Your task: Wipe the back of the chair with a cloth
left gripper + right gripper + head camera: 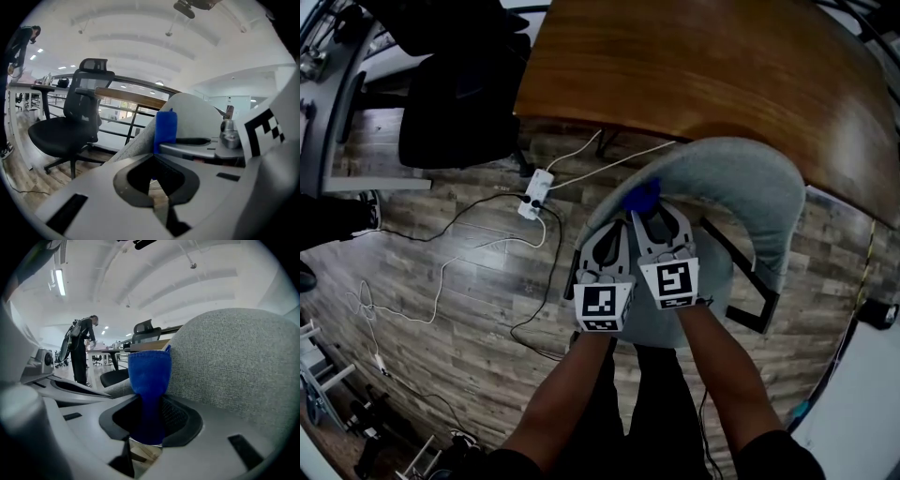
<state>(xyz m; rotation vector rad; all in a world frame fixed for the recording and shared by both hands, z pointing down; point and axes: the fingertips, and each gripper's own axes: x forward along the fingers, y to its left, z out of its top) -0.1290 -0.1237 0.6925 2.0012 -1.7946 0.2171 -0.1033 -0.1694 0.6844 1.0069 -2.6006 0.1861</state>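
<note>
The grey fabric chair (741,178) stands under me with its curved back toward the wooden table. My right gripper (649,214) is shut on a blue cloth (642,195) at the left part of the backrest's top rim. In the right gripper view the blue cloth (149,376) sticks up between the jaws of the right gripper (151,401), against the grey backrest (234,362). My left gripper (615,232) sits close beside it on the left. In its own view the left gripper (154,157) is shut and holds nothing, with the cloth (165,131) just beyond.
A wooden table (722,56) lies just past the chair. A black office chair (459,103) stands at the upper left. A power strip (534,194) and loose cables lie on the wood floor. A person (82,350) stands far off by desks.
</note>
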